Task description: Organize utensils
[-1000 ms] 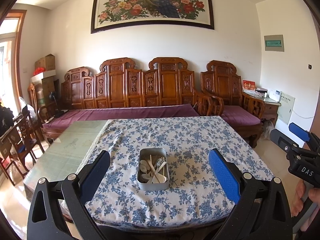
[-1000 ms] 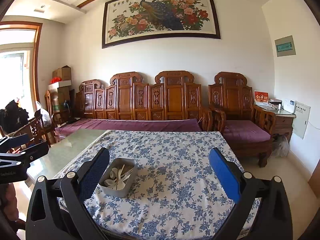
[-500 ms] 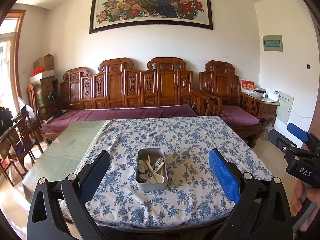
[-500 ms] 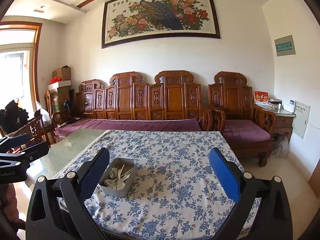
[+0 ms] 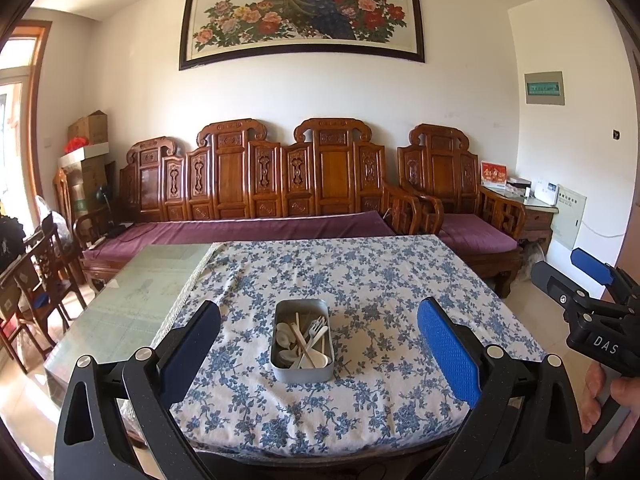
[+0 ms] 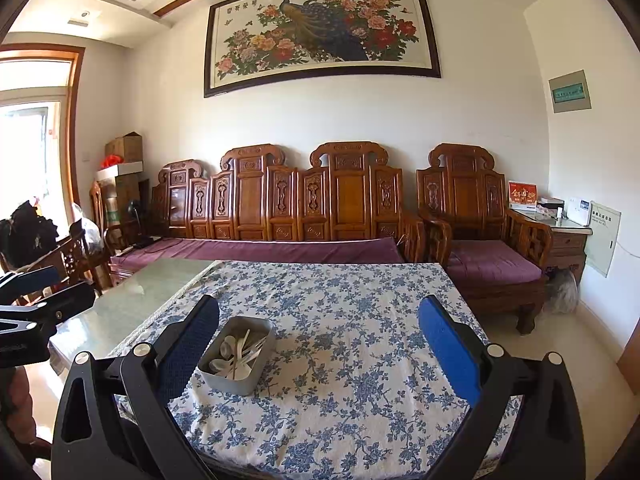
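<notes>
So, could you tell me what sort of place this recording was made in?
Most likely a home living or dining room: a carved wooden sofa with purple cushions lines the wall, a framed peacock painting hangs above it, and a floral tablecloth covers the table.

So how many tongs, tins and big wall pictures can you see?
tongs: 2 (left tongs, right tongs, both open)
tin: 1
picture: 1
total: 4
The utensils in the tin are too jumbled to count.

Utensils [image 5: 306, 340] in tin [image 5: 303, 372] on table [image 5: 132, 300]
</notes>
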`<state>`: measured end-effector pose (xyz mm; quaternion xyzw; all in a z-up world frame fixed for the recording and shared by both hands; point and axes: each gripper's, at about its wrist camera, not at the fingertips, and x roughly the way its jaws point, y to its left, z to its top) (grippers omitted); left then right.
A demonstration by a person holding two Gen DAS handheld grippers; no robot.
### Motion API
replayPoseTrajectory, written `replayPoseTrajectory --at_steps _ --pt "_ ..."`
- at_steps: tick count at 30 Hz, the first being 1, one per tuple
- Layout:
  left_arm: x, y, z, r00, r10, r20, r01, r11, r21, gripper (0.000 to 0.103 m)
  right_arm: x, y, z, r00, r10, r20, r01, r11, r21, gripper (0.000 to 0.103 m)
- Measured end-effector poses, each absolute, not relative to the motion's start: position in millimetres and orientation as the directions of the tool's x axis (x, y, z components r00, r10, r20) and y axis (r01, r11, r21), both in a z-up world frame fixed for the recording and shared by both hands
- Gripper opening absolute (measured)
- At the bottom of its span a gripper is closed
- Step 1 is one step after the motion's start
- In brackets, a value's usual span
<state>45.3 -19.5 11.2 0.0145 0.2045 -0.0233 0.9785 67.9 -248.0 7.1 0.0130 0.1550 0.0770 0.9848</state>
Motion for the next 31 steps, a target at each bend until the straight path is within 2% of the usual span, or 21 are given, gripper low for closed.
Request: replayPoseTrajectory --at_steps 31 --pt "44.5 -19.5 14.2 0.916 -0.045 -0.398 0.056 0.998 0.015 0.095 66.8 -247.4 7.9 0.94 0.157 -0.302 -0.148 0.988 0.05 0.1"
